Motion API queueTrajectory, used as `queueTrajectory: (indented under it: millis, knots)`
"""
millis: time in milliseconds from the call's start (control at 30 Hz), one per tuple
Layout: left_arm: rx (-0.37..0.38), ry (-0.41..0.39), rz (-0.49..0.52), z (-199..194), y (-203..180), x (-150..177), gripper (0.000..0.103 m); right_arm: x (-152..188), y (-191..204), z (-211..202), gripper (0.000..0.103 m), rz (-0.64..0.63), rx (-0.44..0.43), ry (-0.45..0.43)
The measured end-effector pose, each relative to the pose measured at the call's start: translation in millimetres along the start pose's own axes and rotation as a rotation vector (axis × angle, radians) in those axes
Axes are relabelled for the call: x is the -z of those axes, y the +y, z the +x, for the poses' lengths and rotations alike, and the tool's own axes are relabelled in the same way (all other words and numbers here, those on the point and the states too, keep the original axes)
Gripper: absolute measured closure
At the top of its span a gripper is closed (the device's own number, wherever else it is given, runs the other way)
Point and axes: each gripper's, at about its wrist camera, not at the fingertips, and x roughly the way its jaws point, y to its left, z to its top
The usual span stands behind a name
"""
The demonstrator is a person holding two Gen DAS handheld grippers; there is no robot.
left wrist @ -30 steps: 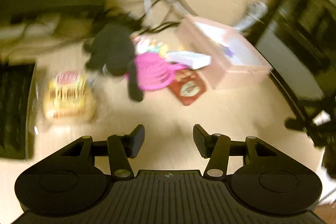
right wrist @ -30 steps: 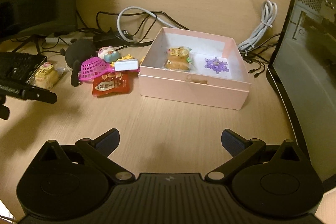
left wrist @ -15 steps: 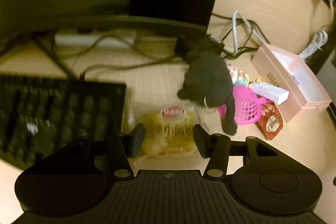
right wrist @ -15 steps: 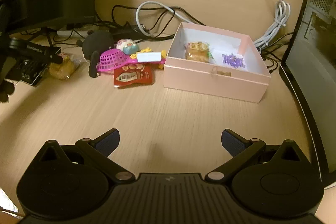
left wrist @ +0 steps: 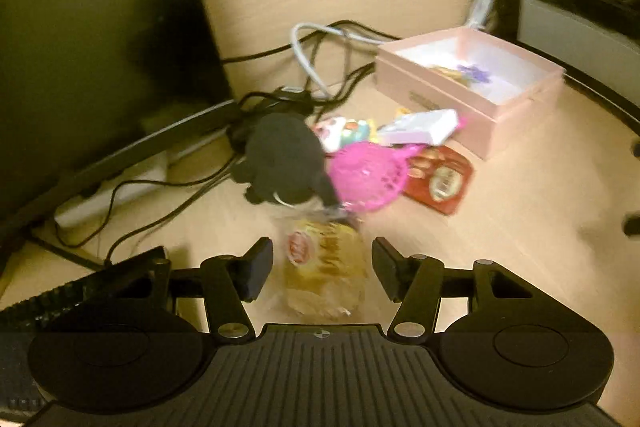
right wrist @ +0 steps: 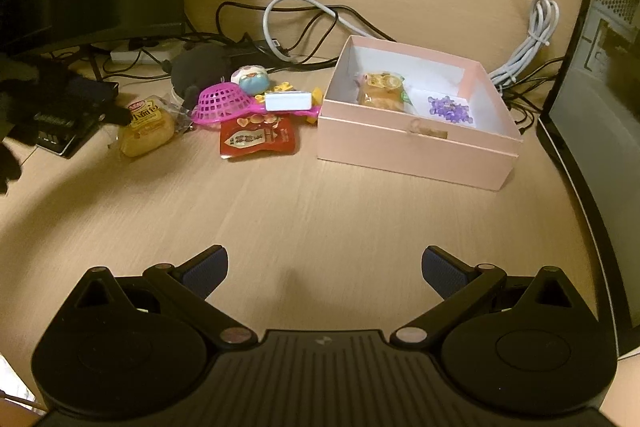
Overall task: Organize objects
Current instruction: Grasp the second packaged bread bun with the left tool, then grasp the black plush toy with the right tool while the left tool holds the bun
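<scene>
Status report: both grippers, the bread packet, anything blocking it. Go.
Left gripper open, astride bread packet, pads clear of it. Right gripper open, empty. Black plush against the packet's far end; pink box open, unobstructed.

Tangled cables (right wrist: 304,27) behind desk (right wrist: 320,211); keyboard (right wrist: 68,123) left; monitor (left wrist: 80,47) behind.

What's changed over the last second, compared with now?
The left hand-held gripper swung from the toy pile onto the bagged bun, which now sits between its pads, not visibly pinched. The right hand-held gripper stayed open and empty; the pink box and the pile stayed put.
</scene>
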Motion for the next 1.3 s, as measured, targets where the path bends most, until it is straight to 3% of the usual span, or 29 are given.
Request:
queueTrajectory:
  millis: [100,300,367,400,567,700,867,1200,1267,1300]
  knots:
    - [0.011,0.079,-0.133,29,19,-7,0.043,3,-1,0,0.0,0.006,-0.004,0.005]
    - [0.067,0.154,-0.174,50,12,3,0.033,2,-5,3,0.0,0.003,-0.018,0.017]
    - [0.061,0.143,-0.215,47,12,5,0.036,-3,-4,6,0.0,-0.017,-0.023,0.01]
    - [0.052,0.122,-0.243,41,13,7,0.048,-6,-1,8,0.0,-0.034,-0.026,0.002]
    - [0.037,0.05,-0.425,-7,12,23,0.048,-44,23,24,0.0,-0.134,-0.097,-0.061]
    - [0.022,0.052,-0.559,-47,8,54,0.049,-89,58,52,0.0,-0.21,-0.164,-0.116]
    - [-0.082,0.158,-0.645,-71,6,76,0.049,-142,112,108,0.0,-0.277,-0.197,-0.125]
    - [-0.177,0.15,-0.706,-115,19,98,0.049,-173,165,199,0.0,-0.28,-0.114,-0.033]
    - [-0.19,0.15,-0.7,-119,19,101,0.049,-173,169,200,0.014,-0.299,-0.102,-0.032]
    - [-0.193,0.15,-0.697,-121,19,103,0.049,-172,169,197,0.026,-0.306,-0.092,-0.03]
